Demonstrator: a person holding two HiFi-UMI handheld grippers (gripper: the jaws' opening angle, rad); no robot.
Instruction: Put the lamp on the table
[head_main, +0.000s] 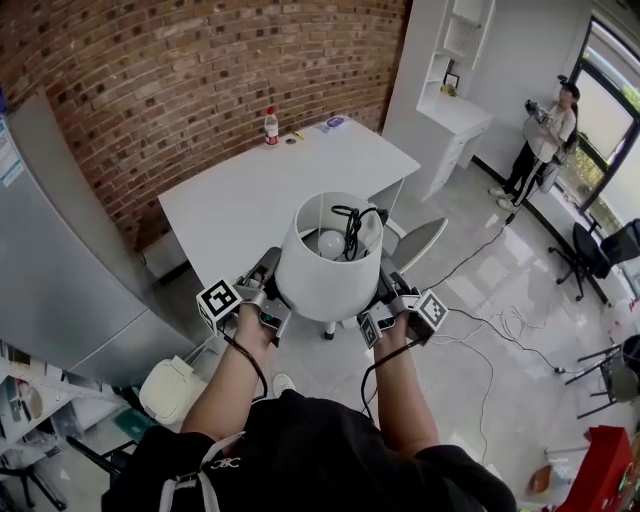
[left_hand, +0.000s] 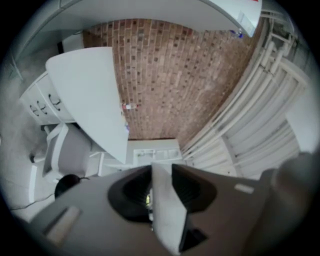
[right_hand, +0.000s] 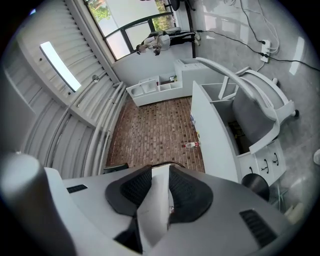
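My worry is the grip itself: I have the lamp (head_main: 328, 255) only by its shade (head_main: 320, 270), the left gripper (head_main: 270, 272) clenched on the shade's wall on one side and the right gripper (head_main: 388, 280) clenched on it on the other. That wall looks thin, so if I squeeze or pull unevenly it could buckle or slide out of a gripper, and the lamp would drop towards the chair (head_main: 420, 240) and the floor below. The black cord (head_main: 350, 225) is bundled inside the shade; if it spills out, it could catch the bench (head_main: 250, 195) edge as I move in. The bottle (head_main: 271, 127) stands at the far end, well clear.

The lamp hangs in the air in front of me, short of the bench's near edge and not yet over it. It has a white drum shade, open at the top and roughly upright, with a round bulb (head_main: 331, 243) showing inside beside the cord
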